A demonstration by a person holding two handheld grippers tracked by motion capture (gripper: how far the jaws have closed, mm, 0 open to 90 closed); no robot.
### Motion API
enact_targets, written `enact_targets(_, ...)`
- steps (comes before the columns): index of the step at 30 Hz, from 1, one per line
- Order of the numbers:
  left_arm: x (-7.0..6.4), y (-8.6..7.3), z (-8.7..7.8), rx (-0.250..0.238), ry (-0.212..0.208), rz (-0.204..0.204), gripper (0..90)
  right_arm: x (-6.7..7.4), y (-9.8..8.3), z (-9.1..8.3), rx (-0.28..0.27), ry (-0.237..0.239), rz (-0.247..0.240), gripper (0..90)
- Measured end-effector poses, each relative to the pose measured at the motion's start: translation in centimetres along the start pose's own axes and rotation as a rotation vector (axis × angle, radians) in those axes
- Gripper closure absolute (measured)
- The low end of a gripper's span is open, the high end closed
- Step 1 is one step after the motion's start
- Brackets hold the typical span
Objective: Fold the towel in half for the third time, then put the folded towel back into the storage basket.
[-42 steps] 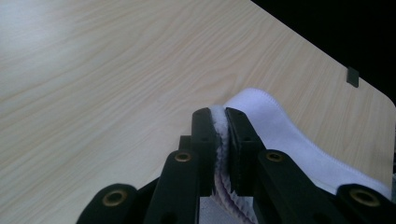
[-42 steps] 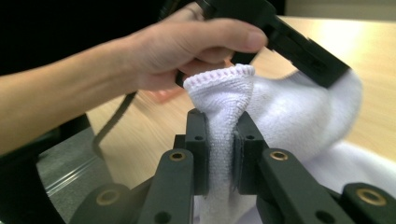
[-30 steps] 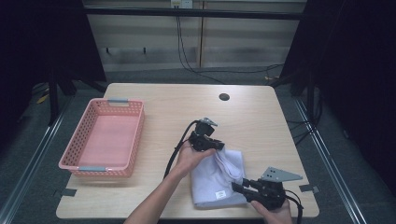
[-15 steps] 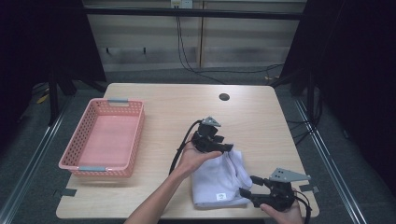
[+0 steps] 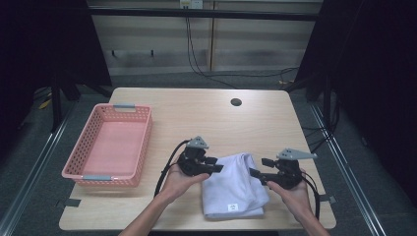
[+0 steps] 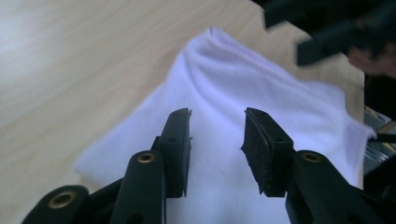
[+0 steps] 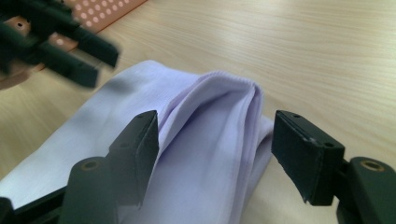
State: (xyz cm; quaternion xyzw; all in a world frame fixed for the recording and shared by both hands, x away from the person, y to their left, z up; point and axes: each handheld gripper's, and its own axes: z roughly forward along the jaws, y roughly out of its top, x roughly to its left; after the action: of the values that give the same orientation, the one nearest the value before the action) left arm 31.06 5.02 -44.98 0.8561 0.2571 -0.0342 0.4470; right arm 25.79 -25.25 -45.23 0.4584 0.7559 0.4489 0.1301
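A white cloth (image 5: 233, 189) lies folded on the wooden table (image 5: 196, 118), a small label near its front edge. My left gripper (image 5: 218, 164) hovers at the cloth's left far corner and points right. Its jaws stand apart over the cloth (image 6: 261, 98) with nothing pinched, though they have just been closing. My right gripper (image 5: 257, 167) sits at the cloth's right side and points left. Its jaws opened wide and have just eased in slightly. A raised fold of cloth (image 7: 215, 107) lies between them, and the pads do not press on it.
A pink mesh basket (image 5: 88, 169) stands at the table's left with nothing in it. A round cable hole (image 5: 236, 102) sits at the back of the table. Black cables trail from both grippers toward the front edge.
Both grippers have let go of the cloth and opened. The left one drew back toward the near left; the right one moved from the front edge up along the cloth's right side.
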Motion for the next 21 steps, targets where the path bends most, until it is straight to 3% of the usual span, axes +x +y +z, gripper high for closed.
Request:
enact_targets(4, -1.3, -1.9, -1.1, 0.021, -0.034, 0.007, 62.2, -1.0, 1.5, 2.2, 0.05, -0.028, -0.02, 30.2)
enact_targets(6, -2.2, -2.8, -1.5, 0.047, -0.027, 0.04, 60.7, -1.2, 2.0, 3.1, 0.055, -0.018, -0.011, 29.0)
enact_targets(8, -2.9, -3.8, -1.6, 0.05, -0.07, 0.033, 60.6, -1.2, 2.5, 3.6, 0.044, -0.014, -0.003, 27.9)
enact_targets(12, -4.1, -5.6, -0.6, 0.116, -0.1, 0.06, 59.5, -1.2, 3.1, 4.5, 0.017, -0.001, -0.005, 28.1)
enact_targets(15, -4.1, -6.2, -0.1, 0.115, -0.087, 0.042, 58.9, -1.2, 3.5, 5.1, 0.031, -0.007, -0.016, 29.5)
enact_targets(18, -4.0, -6.3, -0.2, 0.115, -0.087, 0.052, 58.9, -1.5, 3.4, 6.1, 0.114, -0.036, -0.034, 33.0)
enact_targets(19, -4.2, -6.5, -0.2, 0.106, -0.078, 0.045, 58.9, -1.7, 3.2, 6.4, 0.158, -0.076, -0.042, 33.6)
enact_targets(21, -4.5, -6.7, -0.3, 0.103, -0.06, 0.062, 58.3, -2.4, 2.4, 6.8, 0.199, -0.076, -0.029, 38.6)
